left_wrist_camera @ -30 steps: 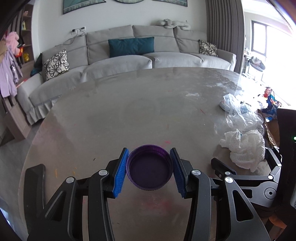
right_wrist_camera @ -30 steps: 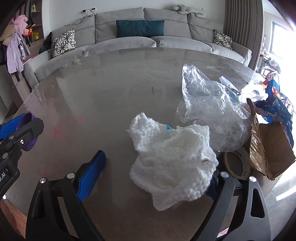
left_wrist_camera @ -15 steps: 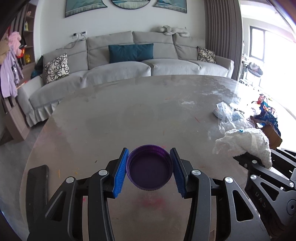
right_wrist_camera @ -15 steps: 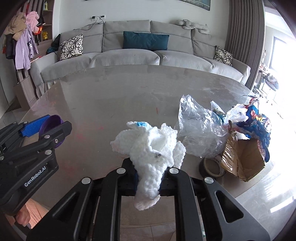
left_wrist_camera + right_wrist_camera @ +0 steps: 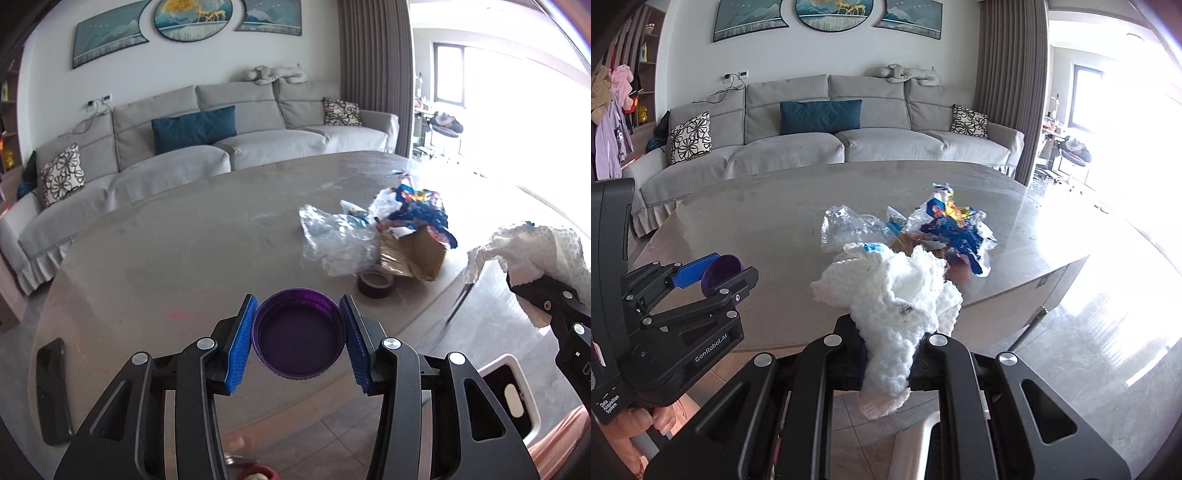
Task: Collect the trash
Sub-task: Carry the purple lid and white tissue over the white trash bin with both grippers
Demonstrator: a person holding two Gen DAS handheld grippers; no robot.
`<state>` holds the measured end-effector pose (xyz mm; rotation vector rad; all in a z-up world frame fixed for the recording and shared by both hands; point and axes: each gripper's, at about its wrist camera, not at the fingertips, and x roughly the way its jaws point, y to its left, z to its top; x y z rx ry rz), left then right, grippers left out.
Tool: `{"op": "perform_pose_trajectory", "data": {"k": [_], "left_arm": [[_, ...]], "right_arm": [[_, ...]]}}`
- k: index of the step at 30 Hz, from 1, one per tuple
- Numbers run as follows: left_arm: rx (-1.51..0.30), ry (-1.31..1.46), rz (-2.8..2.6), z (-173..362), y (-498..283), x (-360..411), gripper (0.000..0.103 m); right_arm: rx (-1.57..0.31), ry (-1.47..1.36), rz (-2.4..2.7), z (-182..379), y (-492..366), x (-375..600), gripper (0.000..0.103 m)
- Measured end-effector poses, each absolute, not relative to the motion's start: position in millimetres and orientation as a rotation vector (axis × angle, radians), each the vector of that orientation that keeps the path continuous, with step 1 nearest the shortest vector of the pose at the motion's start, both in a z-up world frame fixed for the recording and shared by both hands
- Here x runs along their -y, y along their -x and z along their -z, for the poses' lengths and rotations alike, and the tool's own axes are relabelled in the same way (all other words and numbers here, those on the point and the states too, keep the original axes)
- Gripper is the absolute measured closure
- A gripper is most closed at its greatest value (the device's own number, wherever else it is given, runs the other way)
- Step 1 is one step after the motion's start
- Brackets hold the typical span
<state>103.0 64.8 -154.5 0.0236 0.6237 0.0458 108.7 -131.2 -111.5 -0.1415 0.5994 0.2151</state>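
- Far left in the left wrist view: black phone (image 5: 53, 387) flat near the table (image 5: 177, 251) edge; well apart from everything else
- Left gripper (image 5: 298, 341) clamped on a purple lid (image 5: 299, 332); blue pads (image 5: 242, 341) pressed to both sides of the rim, open side facing the camera; held up off the tabletop (same lid seen edge-on in the right wrist view, lid (image 5: 721, 275) in the left gripper (image 5: 718, 275))
- Just beyond and right of the lid: dark tape roll (image 5: 375, 284) lying flat on the table, near the edge
- Behind the tape: crumpled clear plastic bag (image 5: 336, 240); touching a brown cardboard box (image 5: 413, 254) on its right; blue printed wrapper (image 5: 417, 210) bunched on top of the box
- Far right: right gripper (image 5: 886, 350) pinched tight on a white crumpled cloth (image 5: 894, 295); wad bulging above the fingers with a tail hanging below; lifted clear of the table (edge of it also in the left wrist view, cloth (image 5: 532, 247))
- Below the right gripper, down on the floor side: white bin-like thing (image 5: 513, 395), only partly in view; can't tell what's in it
- Background: grey sofa (image 5: 827, 144) with a teal cushion (image 5: 820, 116)
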Motion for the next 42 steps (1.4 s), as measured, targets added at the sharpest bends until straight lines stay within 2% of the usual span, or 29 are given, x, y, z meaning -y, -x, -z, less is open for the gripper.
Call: {"op": "perform_pose_trajectory", "data": {"k": [7, 17, 30, 42], "left_arm": [[-0.668, -0.104, 0.146, 164.3, -86.1, 25.6, 0.056], [-0.708, -0.228, 0.319, 214.3, -72.4, 126.9, 0.056], [-0.831, -0.328, 0.395, 297.6, -88.9, 169.4, 0.056], [-0.911, -0.436, 0.479, 357.2, -101.2, 194.9, 0.056]], "right_arm": [[-0.624, 0.113, -0.059, 116.9, -66.8, 201.9, 0.089], [-0.687, -0.022, 0.077, 168.1, -43.1, 287.4, 0.088], [-0.777, -0.080, 0.075, 239.6, -55.5, 318.7, 0.088], [-0.879, -0.091, 0.064, 282.3, -72.0, 333.9, 0.088]]}}
